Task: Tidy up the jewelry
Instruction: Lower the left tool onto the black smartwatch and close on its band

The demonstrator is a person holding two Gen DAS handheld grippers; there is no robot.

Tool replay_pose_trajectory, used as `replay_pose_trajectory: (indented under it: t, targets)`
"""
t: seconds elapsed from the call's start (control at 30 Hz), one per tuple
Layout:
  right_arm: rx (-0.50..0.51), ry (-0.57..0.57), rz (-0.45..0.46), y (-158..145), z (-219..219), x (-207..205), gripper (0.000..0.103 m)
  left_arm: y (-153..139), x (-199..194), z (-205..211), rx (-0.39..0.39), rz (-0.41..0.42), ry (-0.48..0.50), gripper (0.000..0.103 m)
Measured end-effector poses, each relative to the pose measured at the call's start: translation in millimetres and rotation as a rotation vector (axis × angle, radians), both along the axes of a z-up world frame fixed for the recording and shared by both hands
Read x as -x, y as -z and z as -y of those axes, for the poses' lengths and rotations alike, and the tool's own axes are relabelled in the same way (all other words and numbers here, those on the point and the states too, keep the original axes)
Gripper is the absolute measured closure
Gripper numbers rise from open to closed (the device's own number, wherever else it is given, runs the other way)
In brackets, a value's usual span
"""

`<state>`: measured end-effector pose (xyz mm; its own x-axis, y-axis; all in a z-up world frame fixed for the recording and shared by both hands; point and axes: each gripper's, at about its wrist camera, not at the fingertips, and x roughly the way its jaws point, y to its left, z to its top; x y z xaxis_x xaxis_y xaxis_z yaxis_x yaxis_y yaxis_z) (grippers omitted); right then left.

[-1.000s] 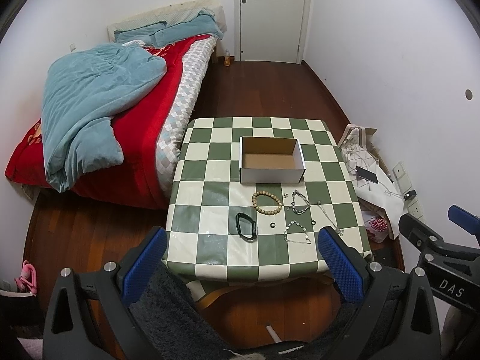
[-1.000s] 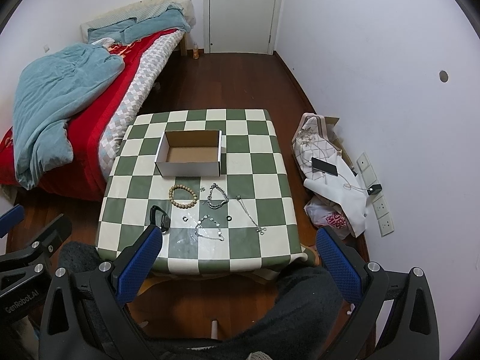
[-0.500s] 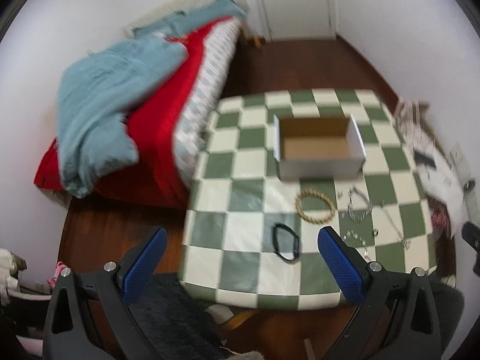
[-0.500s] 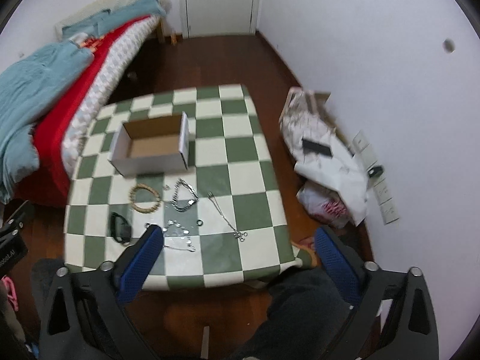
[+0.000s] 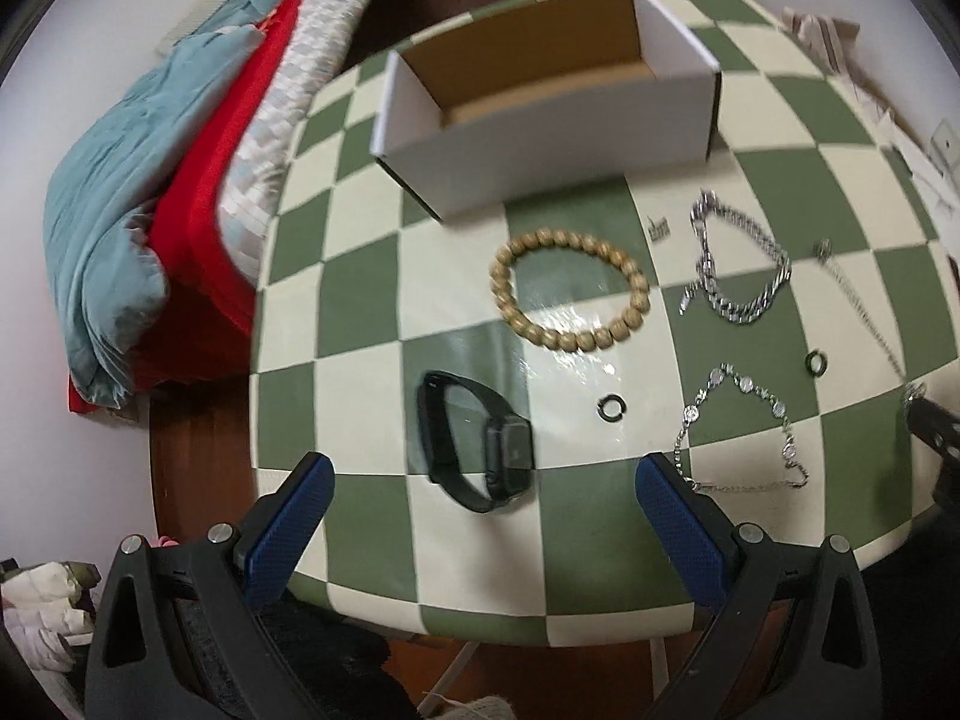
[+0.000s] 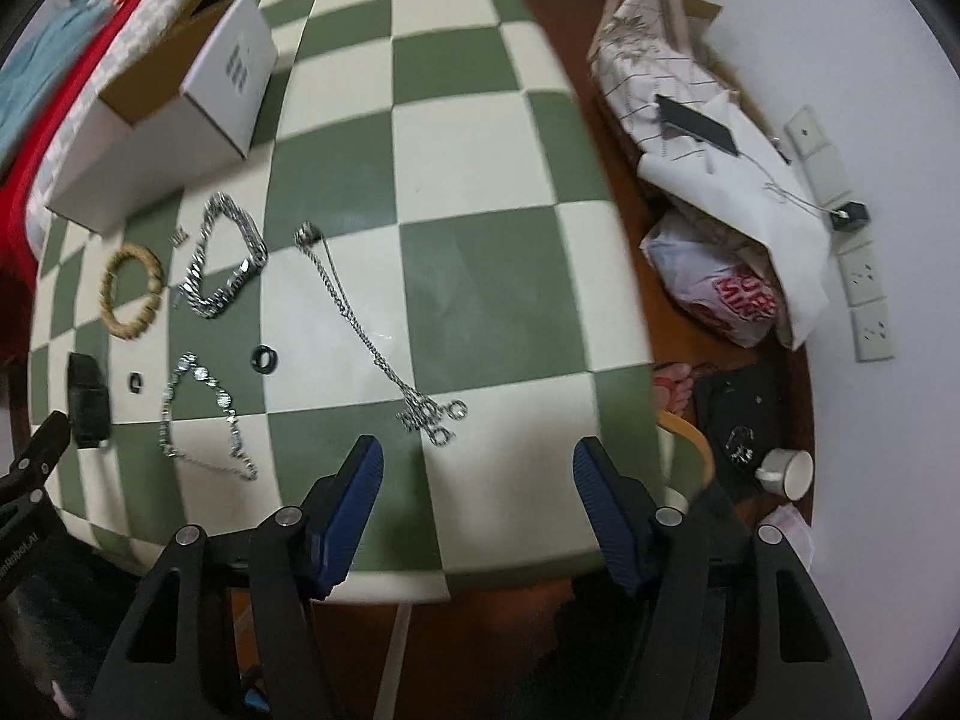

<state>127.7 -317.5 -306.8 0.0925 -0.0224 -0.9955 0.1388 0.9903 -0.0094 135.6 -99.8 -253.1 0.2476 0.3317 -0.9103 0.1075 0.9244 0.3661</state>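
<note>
Left gripper [image 5: 480, 516] spread wide, holding nothing, above a black watch [image 5: 474, 441] on the checkered table [image 5: 360, 276]. Right gripper [image 6: 474, 504] also wide apart and empty (near a long silver chain [image 6: 372, 330]). Open white box [image 5: 540, 102] behind the wooden bead bracelet [image 5: 570, 288]; its floor is partly hidden.

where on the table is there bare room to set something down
Free: the checkered stretch right of the long chain, out to the table edge, and behind it beside the box. Crowded: the front-left around the bead bracelet, rings and watch.
</note>
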Motion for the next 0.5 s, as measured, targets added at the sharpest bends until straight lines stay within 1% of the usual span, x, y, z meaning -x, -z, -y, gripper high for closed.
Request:
replay_pose_trajectory:
  t: [0.07, 0.13, 0.2, 0.23, 0.27, 0.3, 0.37, 0.43, 0.5]
  targets:
    - [0.005, -0.020, 0.013, 12, -6, -2, 0.036, 6, 0, 0, -0.001, -0.010, 0.000, 0.001]
    - [0.015, -0.047, 0.013, 22, -14, -4, 0.044, 11, -1, 0, 0.005, -0.016, -0.003, 0.001]
    - [0.023, -0.082, 0.060, 21, -23, -3, 0.052, 14, -2, 0, 0.012, -0.019, -0.008, 0.001]
    - [0.023, -0.088, 0.068, 21, -25, -3, 0.058, 16, -3, -1, 0.017, -0.022, -0.010, 0.001]
    - [0.023, -0.092, 0.079, 20, -27, -3, 0.065, 17, -3, -2, 0.025, -0.026, -0.012, 0.001]
    - [0.031, -0.096, 0.091, 19, -29, -2, 0.094, 18, -3, -1, 0.036, -0.028, -0.013, 0.001]
    - [0.042, -0.091, 0.089, 18, -28, -2, 0.095, 20, -3, 0, 0.061, -0.036, -0.008, 0.001]
    - [0.029, -0.046, 0.084, 16, -18, 0, 0.096, 23, -5, 3, 0.087, -0.049, -0.006, 0.001]
    - [0.009, -0.008, 0.102, 12, -6, 2, 0.100, 30, -7, 6, 0.105, -0.068, -0.005, 0.001]
